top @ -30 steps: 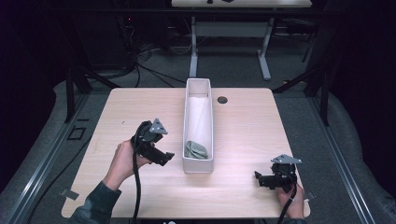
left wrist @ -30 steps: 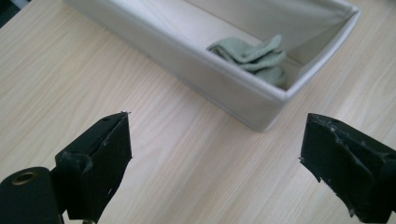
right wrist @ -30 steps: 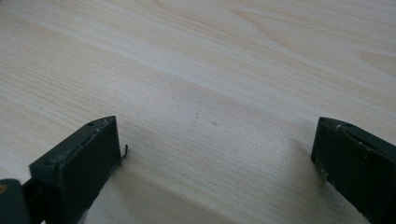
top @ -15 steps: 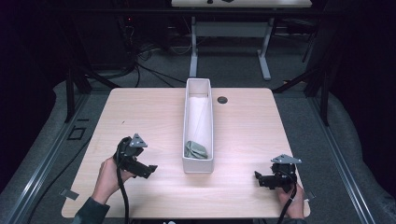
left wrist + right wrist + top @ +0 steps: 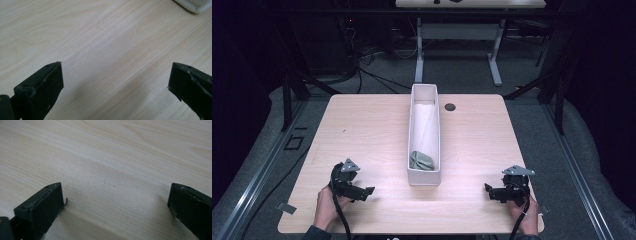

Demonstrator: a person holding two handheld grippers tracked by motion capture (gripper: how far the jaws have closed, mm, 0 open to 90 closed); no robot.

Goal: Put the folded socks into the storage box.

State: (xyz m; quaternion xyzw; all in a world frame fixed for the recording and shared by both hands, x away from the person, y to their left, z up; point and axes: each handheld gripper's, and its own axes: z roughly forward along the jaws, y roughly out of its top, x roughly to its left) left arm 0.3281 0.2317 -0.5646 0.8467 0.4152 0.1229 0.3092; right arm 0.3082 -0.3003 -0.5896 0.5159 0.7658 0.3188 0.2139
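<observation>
At the far left of the high view a dark floor runs beside the table, crossed by a pale metal rail (image 5: 259, 185) and a black cable, with a black upright post (image 5: 287, 102) standing at about ten o'clock from the table's middle. The table (image 5: 372, 130) itself is a light wood-grain top with rounded corners, bare over most of its surface. Near its seven-o'clock corner the person's left hand (image 5: 326, 209) holds the left gripper (image 5: 364, 192) low over the wood, its grey three-cornered plate on top; in the left gripper view the two black jaws stand wide apart with nothing between them, only pale grain below and a white rounded corner of the bin at one o'clock. Down the middle of the table lies a long white bin (image 5: 424, 175), its length running from twelve to six o'clock — inside it, at the near end, sits a crumpled grey-green cloth (image 5: 421, 160). Just right of the bin's far end a small dark round grommet (image 5: 450, 107) is set into the tabletop. Behind the table, at twelve o'clock, the white legs of another desk (image 5: 494, 55) rise among tangled cables. Near the five-o'clock corner the right hand (image 5: 524, 220) holds the right gripper (image 5: 488, 191) — its jaws likewise spread wide over bare wood, empty.
</observation>
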